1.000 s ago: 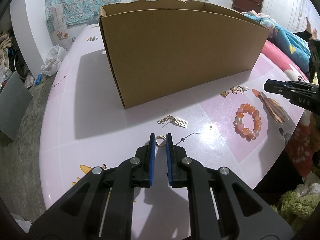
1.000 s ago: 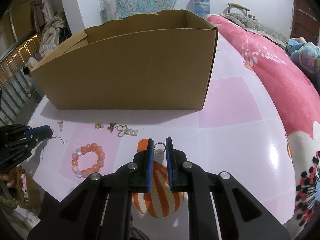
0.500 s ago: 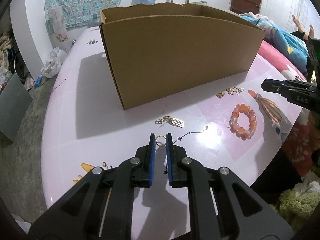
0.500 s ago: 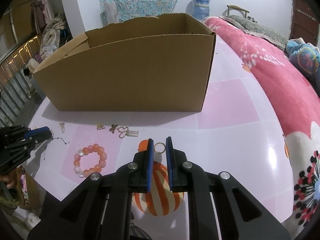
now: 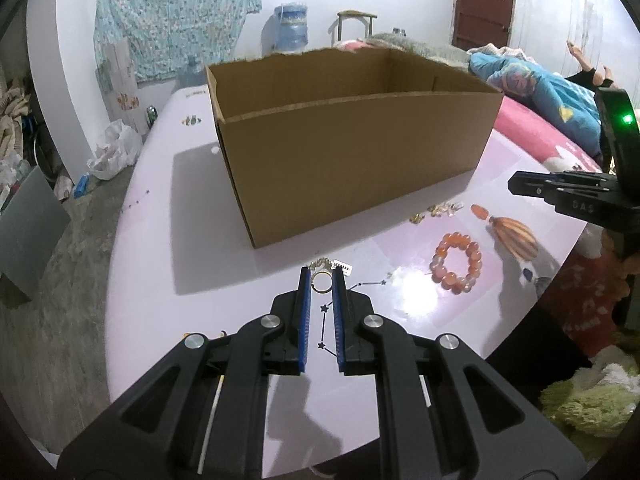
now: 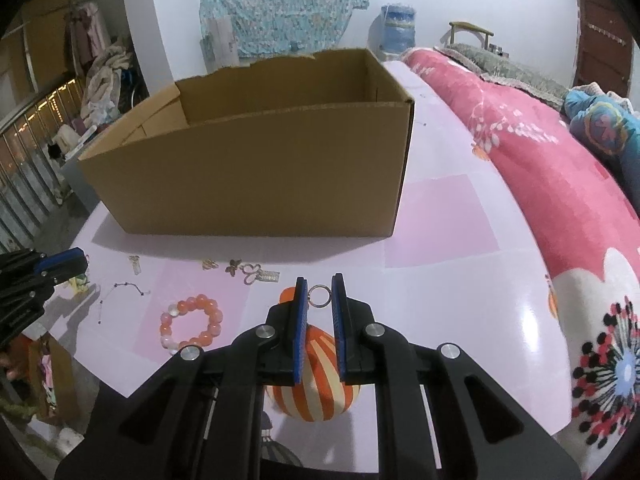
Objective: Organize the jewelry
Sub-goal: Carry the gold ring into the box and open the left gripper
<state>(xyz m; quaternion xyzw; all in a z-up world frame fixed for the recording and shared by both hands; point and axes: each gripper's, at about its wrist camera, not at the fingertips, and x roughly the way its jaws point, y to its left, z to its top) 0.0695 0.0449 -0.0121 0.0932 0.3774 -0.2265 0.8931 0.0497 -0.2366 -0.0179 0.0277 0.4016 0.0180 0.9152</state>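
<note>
- Left wrist view: left gripper [image 5: 321, 281] clamped on a small gold ring [image 5: 321, 282], pinched between the blue pads at the fingertips, above the pink table [image 5: 192, 280].
- Just beyond the tips, a gold chain with a white tag [image 5: 334, 266] lies on the table, near the front wall of the open cardboard box [image 5: 352, 160].
- Orange bead bracelet [image 5: 456, 262] lies to the right; the striped orange hair clip [image 5: 510, 230] is beside it.
- Right wrist view: right gripper [image 6: 320, 294] closed on a small ring [image 6: 319, 295] too, held at the tips over the table.
- Small gold charms [image 6: 240, 268] lie before the box; a thin chain [image 6: 128, 286] lies left of them.
</note>
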